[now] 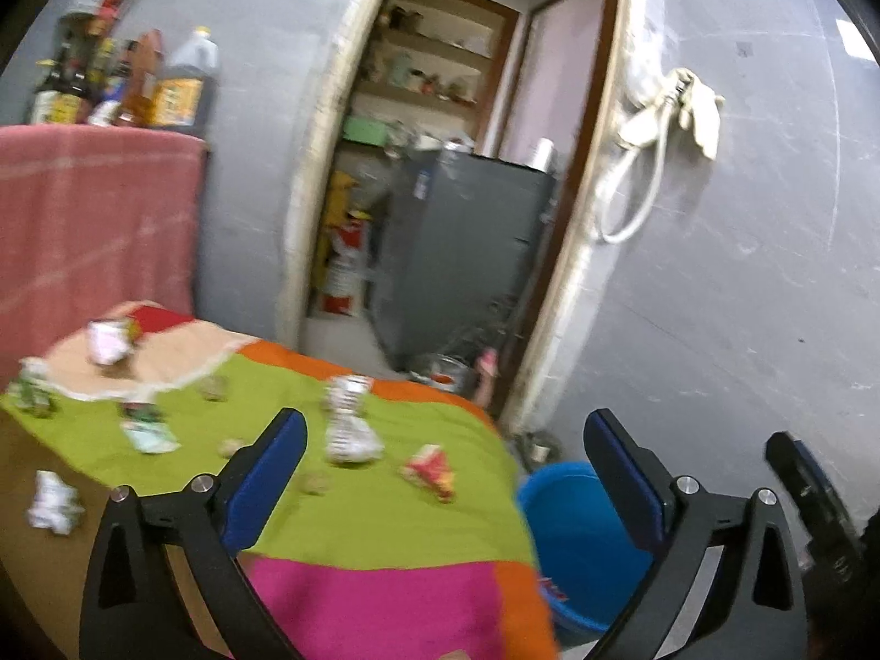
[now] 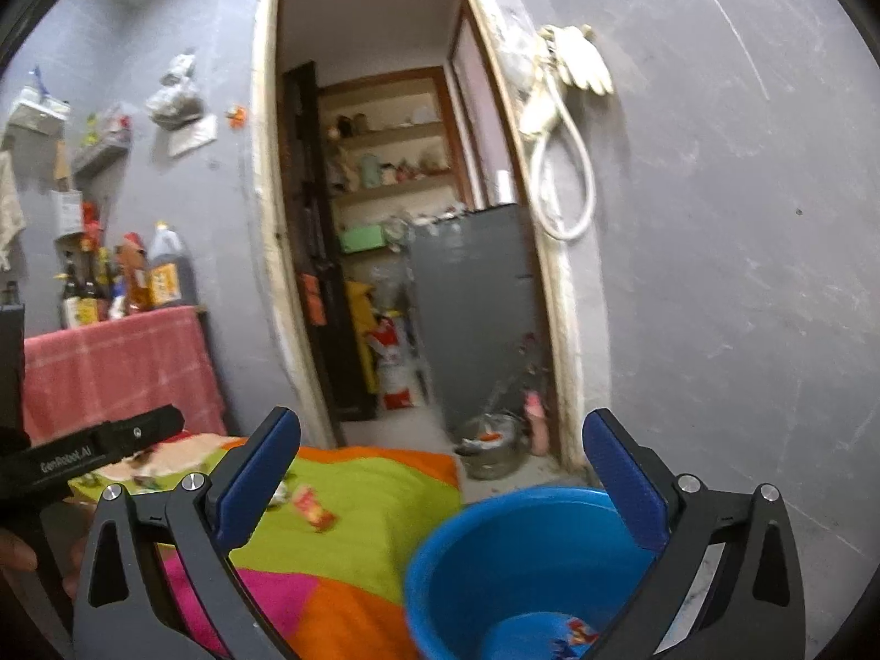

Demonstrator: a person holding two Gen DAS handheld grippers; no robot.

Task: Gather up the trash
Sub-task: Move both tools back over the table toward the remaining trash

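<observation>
Blue tub stood right of the bench; only the right view showed wrappers inside. Crumpled paper appeared only left. Left gripper and right gripper: spread apart, empty.

Bottles crowd a pink-draped shelf (grey cabinet beyond the doorway).
</observation>
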